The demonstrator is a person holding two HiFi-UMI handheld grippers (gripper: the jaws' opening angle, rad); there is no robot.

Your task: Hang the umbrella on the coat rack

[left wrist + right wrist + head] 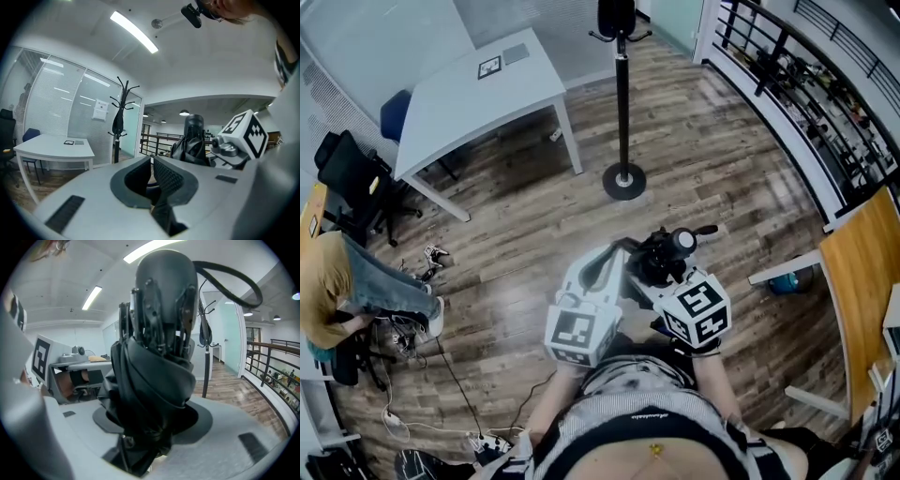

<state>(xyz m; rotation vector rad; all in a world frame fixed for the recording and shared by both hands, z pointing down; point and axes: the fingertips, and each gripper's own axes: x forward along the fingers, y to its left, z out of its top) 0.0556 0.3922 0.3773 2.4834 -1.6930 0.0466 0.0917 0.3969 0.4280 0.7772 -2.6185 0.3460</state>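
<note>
Coat rack (622, 94) top: cut off by the head view's far edge.
Right gripper (661, 270) pads: hidden behind the folded umbrella (154, 376).
Seated person (337, 281), far left: cut by the edge.
Shelf items (825, 103) behind the railing (787, 56), right: too small to tell.

Black umbrella (159, 362) and black coat rack (622, 103) over a brown plank floor (712, 159).
The left gripper (152, 183) and right gripper (150, 437) have pale grey shells with dark grey pads, and their marker cubes (578, 336) carry black-and-white square patterns. The counter (459, 112) is white, with a black-and-white marker tag (489, 67) near its far edge. The chair (394, 112) beside it is blue. The floor shows streaky wood grain in brown and grey.
</note>
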